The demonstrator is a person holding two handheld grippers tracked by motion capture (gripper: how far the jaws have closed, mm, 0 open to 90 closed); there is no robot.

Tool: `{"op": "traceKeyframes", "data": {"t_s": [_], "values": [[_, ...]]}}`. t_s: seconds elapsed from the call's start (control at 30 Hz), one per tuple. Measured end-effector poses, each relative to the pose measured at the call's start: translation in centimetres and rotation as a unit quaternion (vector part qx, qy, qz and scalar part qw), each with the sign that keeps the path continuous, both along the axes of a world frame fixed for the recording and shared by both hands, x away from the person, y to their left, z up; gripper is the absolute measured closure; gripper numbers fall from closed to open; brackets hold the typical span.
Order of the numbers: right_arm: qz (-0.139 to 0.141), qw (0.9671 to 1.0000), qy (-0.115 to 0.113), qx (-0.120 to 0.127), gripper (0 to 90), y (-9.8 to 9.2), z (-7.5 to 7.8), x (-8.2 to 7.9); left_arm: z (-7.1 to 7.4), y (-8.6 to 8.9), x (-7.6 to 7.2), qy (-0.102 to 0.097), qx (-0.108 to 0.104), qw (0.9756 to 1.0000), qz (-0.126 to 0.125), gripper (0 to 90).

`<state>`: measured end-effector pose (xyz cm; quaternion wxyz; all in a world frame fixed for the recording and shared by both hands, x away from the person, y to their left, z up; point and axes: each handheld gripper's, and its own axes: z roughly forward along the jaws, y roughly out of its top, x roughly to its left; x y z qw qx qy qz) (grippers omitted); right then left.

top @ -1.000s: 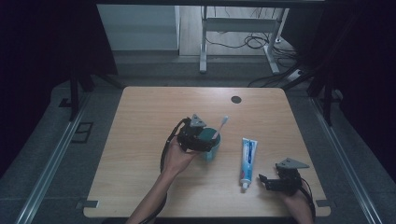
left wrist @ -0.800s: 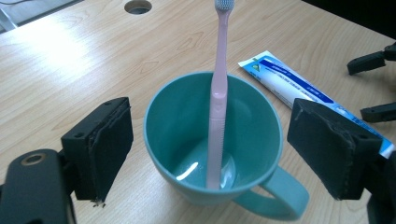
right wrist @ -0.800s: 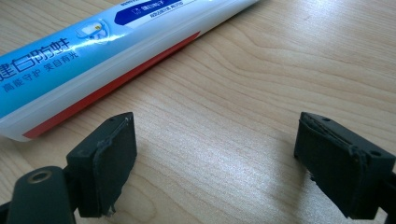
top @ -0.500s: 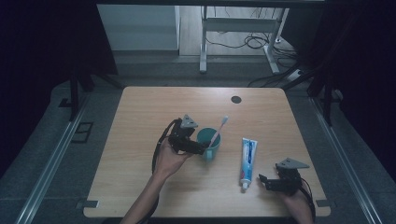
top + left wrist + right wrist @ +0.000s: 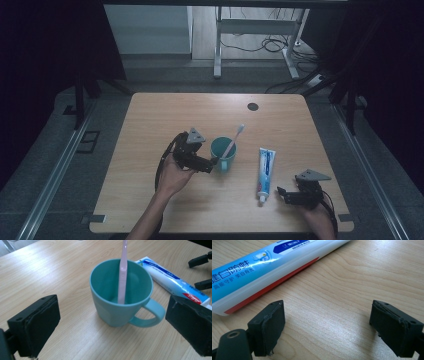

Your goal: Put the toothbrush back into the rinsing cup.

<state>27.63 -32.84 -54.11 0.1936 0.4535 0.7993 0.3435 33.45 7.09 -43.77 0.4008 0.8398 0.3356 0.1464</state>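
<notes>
Standing wide apart after just opening, the jaws of the left hand-held gripper flank the teal mug without touching it; nothing sits between the pads. The mug rests upright near the middle of the surface, handle toward the near edge. It looks rigid, smooth and probably slippery, so the handle or rim wall seems the surest hold. A light pink toothbrush leans inside. The right hand-held gripper, open and empty, waits beside the soft toothpaste tube.
</notes>
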Motion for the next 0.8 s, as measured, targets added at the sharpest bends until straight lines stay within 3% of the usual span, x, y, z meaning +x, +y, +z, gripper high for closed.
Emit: {"op": "traceKeyframes", "data": {"t_s": [0.5,0.8], "values": [[-0.001,1.0000,-0.001,0.000,12.8,0.0,0.0,0.0,-2.2,2.4,-1.2,-0.001,-0.007,0.9998,0.018,0.0],[-0.001,1.0000,-0.001,-0.001,12.8,0.0,0.0,0.0,-4.4,3.6,-2.4,0.001,0.006,0.9997,0.026,0.0]]}}
